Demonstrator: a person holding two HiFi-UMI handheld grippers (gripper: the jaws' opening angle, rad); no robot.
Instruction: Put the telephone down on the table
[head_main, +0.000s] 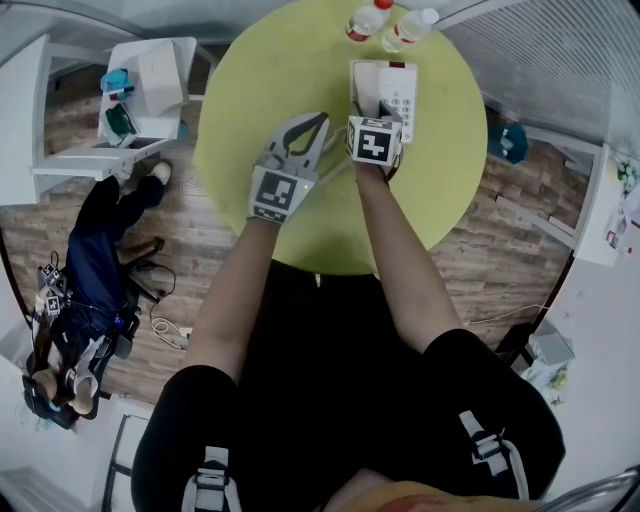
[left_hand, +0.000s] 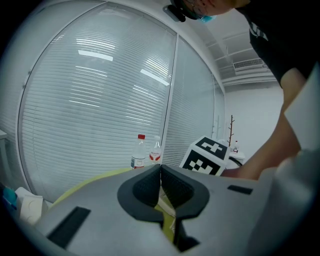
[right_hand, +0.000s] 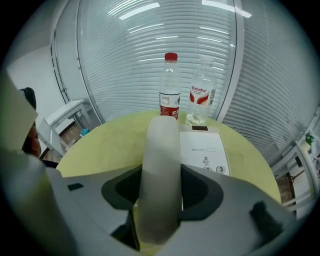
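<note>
A white telephone base (head_main: 400, 95) with a keypad sits on the round yellow-green table (head_main: 260, 90), towards its far side. Its handset (right_hand: 160, 165) runs along the left side of the base (right_hand: 204, 150). My right gripper (head_main: 372, 108) is over the handset (head_main: 361, 85), and in the right gripper view (right_hand: 161, 175) both pads lie against the handset's sides. Whether the handset is lifted off the base I cannot tell. My left gripper (head_main: 312, 125) hovers over the table just left of the phone, and its jaws (left_hand: 160, 172) meet with nothing between them.
Two water bottles, one red-capped (head_main: 368, 20) and one clear (head_main: 408, 28), stand at the table's far edge behind the phone. A white side table (head_main: 150, 80) with small items stands at the left. A person (head_main: 90, 280) sits on the wooden floor at the left.
</note>
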